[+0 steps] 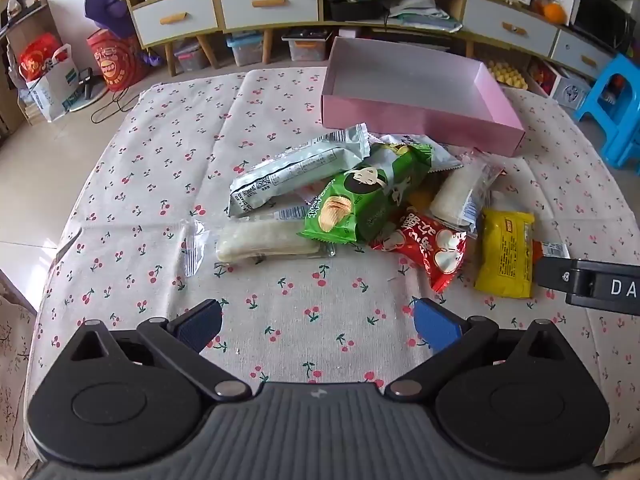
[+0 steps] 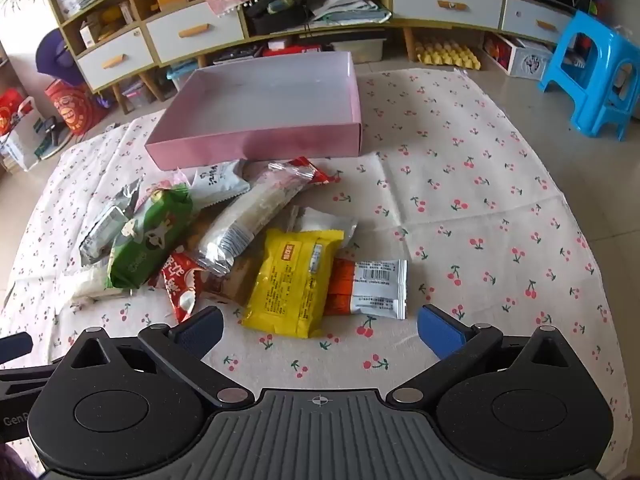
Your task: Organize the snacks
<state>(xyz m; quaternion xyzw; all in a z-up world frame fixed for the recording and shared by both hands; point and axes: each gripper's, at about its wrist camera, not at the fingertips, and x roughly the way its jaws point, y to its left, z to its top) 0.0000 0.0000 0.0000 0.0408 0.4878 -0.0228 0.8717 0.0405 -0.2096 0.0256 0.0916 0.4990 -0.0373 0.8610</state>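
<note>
Yellow packet (image 2: 294, 280) nearest: lower right gripper (image 2: 320, 330), both grippers' fingers spread empty, pinch its edge, carry to box (image 2: 256, 146).

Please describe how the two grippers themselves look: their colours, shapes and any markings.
Both match: the left gripper and right gripper have black linkage arms, silver pivot pins, round black housings, a ribbed grey centre plate and blue finger pads. No cables or sleeves show.

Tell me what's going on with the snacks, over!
Left gripper and right gripper: jaws open, holding nothing. Snack pile loose on the tablecloth, pink box behind it, nothing inside. Nothing blocking, over.
</note>
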